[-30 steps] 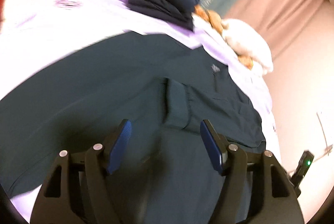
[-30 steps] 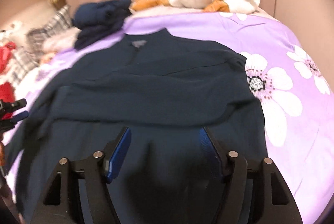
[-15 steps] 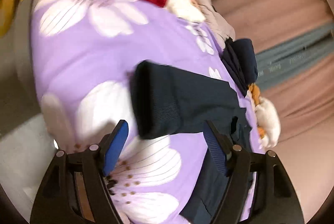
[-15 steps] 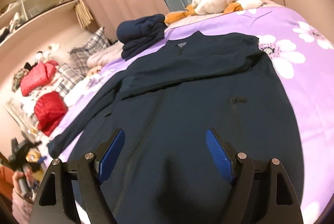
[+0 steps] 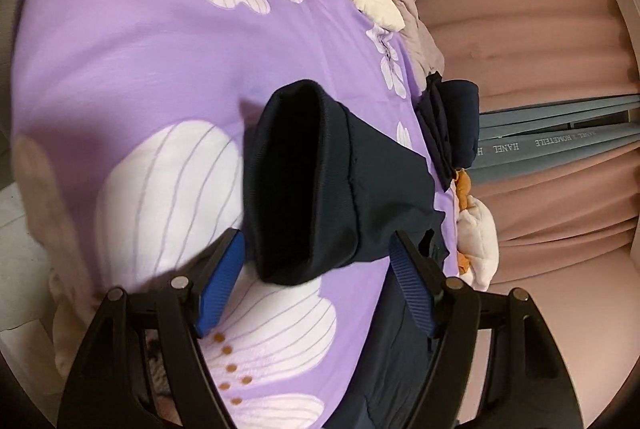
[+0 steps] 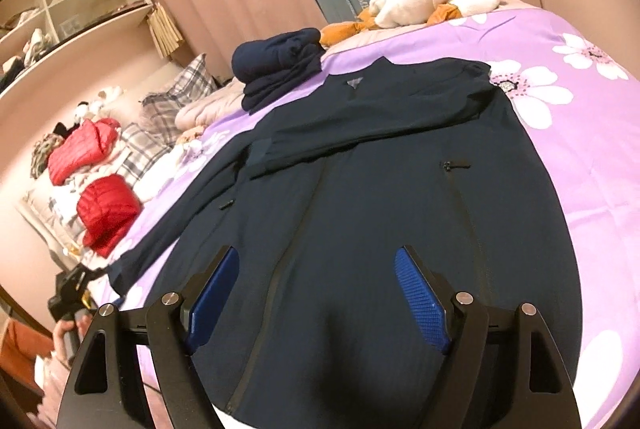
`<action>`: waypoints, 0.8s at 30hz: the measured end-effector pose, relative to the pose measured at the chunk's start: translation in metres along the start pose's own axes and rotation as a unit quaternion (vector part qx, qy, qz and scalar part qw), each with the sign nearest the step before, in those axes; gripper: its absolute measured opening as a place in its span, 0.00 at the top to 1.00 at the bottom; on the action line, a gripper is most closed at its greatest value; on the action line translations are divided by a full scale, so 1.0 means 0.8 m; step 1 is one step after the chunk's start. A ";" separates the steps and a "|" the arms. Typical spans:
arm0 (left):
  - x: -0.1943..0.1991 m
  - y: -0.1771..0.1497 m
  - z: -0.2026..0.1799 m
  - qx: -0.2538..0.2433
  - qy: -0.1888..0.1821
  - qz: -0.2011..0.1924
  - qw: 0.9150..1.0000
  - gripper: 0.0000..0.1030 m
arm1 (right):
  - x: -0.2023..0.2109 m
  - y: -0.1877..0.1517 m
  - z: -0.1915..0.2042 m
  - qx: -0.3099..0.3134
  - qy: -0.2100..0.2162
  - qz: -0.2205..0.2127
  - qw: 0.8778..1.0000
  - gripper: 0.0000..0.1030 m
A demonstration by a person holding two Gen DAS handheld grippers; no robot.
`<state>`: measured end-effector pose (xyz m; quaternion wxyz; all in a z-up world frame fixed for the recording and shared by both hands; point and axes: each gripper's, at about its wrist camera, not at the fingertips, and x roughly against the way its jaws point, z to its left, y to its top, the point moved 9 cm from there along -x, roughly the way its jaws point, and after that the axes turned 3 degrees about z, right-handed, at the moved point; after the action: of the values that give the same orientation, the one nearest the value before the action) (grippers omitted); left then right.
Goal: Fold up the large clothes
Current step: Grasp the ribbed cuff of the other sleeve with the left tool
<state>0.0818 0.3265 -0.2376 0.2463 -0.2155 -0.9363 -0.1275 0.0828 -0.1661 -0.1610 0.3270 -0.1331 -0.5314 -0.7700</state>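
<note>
Navy zip-front jacket (image 6: pixel 360 213) lies spread flat on the purple flower-print bedspread (image 6: pixel 580 149), 1 sleeve folded across its chest. Left claw (image 5: pixel 316 285) gapes wide before the ribbed sleeve cuff (image 5: pixel 296 185); right claw (image 6: pixel 316 293), released, hovers over the hem.

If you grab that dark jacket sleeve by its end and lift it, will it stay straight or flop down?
It would probably flop: the sleeve lies soft and flat on the bedspread. The ribbed cuff holds an open ring, so it looks a little firmer. The open left tool faces it.
</note>
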 end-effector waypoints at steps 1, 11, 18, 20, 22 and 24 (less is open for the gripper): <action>-0.003 0.002 0.001 0.002 -0.002 0.001 1.000 0.27 | -0.001 -0.002 0.000 -0.001 0.000 0.000 1.000 0.22; -0.021 0.018 -0.014 -0.032 0.006 0.006 0.999 0.45 | -0.016 -0.009 0.020 0.000 0.012 0.015 1.000 0.22; -0.023 0.016 -0.014 -0.047 0.031 -0.007 0.998 0.79 | -0.026 -0.019 0.032 0.011 0.012 0.032 0.999 0.22; -0.021 0.016 -0.020 -0.060 0.043 -0.015 0.997 0.84 | -0.029 -0.021 0.036 0.014 0.013 0.036 0.999 0.22; -0.020 0.016 -0.029 -0.075 0.053 -0.022 0.996 0.87 | -0.032 -0.023 0.039 0.018 0.014 0.040 0.999 0.22; -0.017 0.017 -0.044 -0.094 0.055 -0.030 0.994 0.88 | -0.035 -0.025 0.042 0.022 0.014 0.043 0.999 0.22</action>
<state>0.1130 0.3214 -0.2129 0.2722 -0.2019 -0.9112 -0.2343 0.0862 -0.1211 -0.1779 0.3705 -0.1375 -0.5373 -0.7450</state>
